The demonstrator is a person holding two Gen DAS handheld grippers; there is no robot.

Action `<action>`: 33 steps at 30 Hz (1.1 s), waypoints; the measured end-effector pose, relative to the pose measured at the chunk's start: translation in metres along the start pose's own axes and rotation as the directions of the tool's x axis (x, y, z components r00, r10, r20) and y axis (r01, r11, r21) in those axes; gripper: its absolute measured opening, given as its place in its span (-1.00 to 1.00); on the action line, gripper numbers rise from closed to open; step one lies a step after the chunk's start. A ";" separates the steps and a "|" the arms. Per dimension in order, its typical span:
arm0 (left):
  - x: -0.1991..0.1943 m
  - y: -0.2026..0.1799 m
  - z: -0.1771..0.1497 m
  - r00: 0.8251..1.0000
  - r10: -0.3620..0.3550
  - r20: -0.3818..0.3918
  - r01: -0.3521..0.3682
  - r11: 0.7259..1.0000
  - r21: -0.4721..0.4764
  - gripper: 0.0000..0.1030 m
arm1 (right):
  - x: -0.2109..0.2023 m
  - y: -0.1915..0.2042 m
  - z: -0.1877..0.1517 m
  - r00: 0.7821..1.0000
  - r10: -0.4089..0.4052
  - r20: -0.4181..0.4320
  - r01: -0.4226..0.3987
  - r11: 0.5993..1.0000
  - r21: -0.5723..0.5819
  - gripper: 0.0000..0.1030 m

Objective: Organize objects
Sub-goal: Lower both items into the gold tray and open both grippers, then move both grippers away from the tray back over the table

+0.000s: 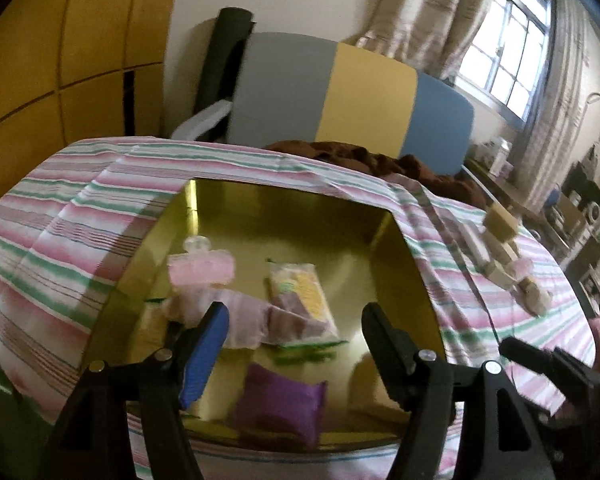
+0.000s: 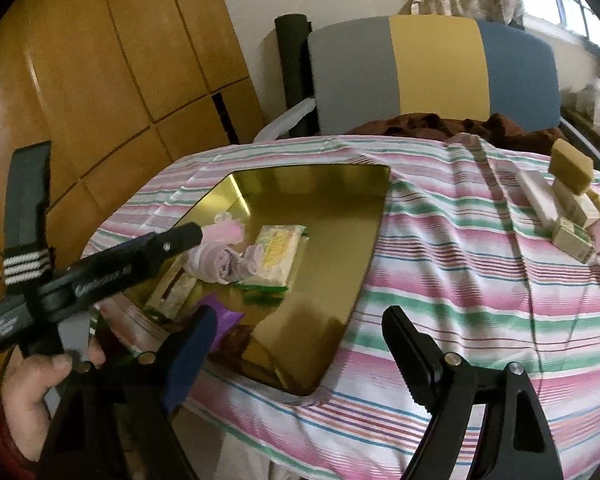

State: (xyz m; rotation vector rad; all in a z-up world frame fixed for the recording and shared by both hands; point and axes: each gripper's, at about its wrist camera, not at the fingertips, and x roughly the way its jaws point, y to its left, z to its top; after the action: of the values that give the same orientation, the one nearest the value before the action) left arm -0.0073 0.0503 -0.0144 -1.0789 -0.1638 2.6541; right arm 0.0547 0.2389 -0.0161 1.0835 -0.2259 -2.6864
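a: start at the left of the right wrist view. the person's hand [image 2: 32,392] grips the left gripper [image 1: 296,332], whose jaws stand apart with nothing between them. it hangs over the shiny gold rectangular tin box [image 2: 340,184].

b: and inside the box?

a: toward its left side, a pink perfume bottle with a clear stopper [image 1: 202,266], a crumpled pale pink cloth [image 2: 220,260], then a clear-wrapped yellow and white snack packet [image 2: 278,252] mid-box. a purple foil pouch [image 1: 280,404] sits low in the left wrist view, close to the near wall.

b: the right gripper [image 2: 296,364]?

a: also released, empty, hovering over the box's near right corner and the pink, green and white striped cloth [image 2: 460,280].

b: what's left to sort?

a: the cluster of small beige and tan boxes [image 2: 568,196] at the far right of the frame, well apart from the tin. i'd judge those are next.

b: how to do it well?

a: send the right gripper, since it's nearer. approach one box at a time, close across its narrow faces, lift clear of its neighbours so the pile doesn't topple, and set it in the bare right half of the tin.
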 end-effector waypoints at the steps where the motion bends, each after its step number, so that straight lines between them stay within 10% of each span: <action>1: 0.001 -0.004 -0.001 1.000 -0.007 -0.007 0.007 1.000 0.011 0.36 | -0.001 -0.003 0.000 1.000 -0.004 0.002 0.004 1.000 0.005 0.65; 33: 0.010 -0.133 -0.034 0.975 -0.162 -0.151 0.191 0.962 0.196 0.36 | -0.050 -0.142 -0.014 0.946 -0.324 0.013 0.317 0.932 0.176 0.65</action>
State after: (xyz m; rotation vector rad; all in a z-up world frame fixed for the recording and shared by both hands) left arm 0.0372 0.1806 -0.0179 -1.1117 0.0443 2.3700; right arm 0.0764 0.3879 -0.0257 1.2071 -0.3182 -3.0294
